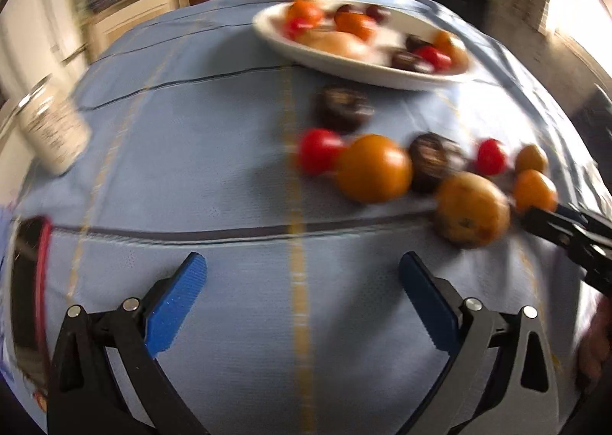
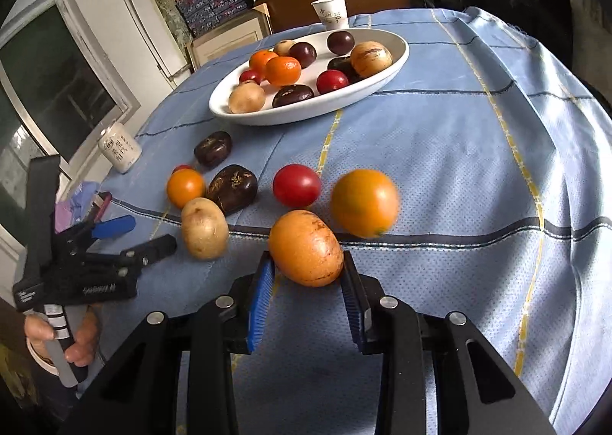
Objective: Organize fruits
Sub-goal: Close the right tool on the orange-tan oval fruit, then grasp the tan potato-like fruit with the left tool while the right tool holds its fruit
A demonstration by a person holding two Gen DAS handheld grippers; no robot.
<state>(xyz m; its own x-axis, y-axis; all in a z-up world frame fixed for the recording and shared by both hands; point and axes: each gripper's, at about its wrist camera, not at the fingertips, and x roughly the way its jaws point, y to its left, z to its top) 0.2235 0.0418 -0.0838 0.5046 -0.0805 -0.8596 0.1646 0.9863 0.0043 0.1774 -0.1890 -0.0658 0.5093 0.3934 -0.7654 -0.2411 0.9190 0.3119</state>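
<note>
Between right tongs (image 2: 309,282): orange fruit (image 2: 306,248), pads touching, gripped; left tongs (image 1: 302,266) wide open, holding nothing

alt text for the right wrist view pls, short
The right hand-held gripper has its blue pads around an orange-yellow fruit on a blue tablecloth. More loose fruit lies beyond, then a white oval dish of fruit. The left hand-held gripper is open at far left.

The right gripper (image 2: 308,282) sits low and near, its blue pads (image 2: 261,301) pressed against both sides of an orange fruit (image 2: 306,248) — a closed grip. The left gripper (image 1: 302,266) hovers with jaws spread wide, holding nothing — a bare hand (image 2: 76,343) wraps its handle at far left.
</note>
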